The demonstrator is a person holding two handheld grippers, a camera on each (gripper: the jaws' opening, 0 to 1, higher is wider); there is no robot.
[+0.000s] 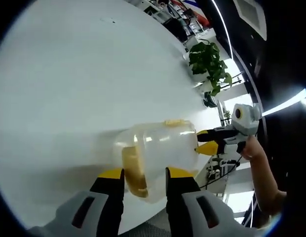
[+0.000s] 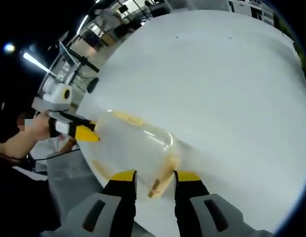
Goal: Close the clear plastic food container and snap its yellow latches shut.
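1. The left gripper (image 1: 145,174) bracketed one end of the clear container (image 1: 158,153), jaws apart at its walls; a firm grasp could not be confirmed.
2. The right gripper (image 2: 155,176) bracketed the opposite end likewise, probably to steady it for latching.
3. The container lay on the white table (image 1: 79,74), near its edge; it was translucent, with yellow latches (image 2: 160,180).

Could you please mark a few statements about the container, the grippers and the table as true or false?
1. The clear container lies on a white table. True.
2. The left gripper has a jaw on each side of one end of the container. True.
3. The right gripper hangs far from the container. False: its jaws flank the container's other end, beside a yellow latch.
4. A potted plant stands past the table's edge. True.
5. The table is dark wood. False: it is plain white.
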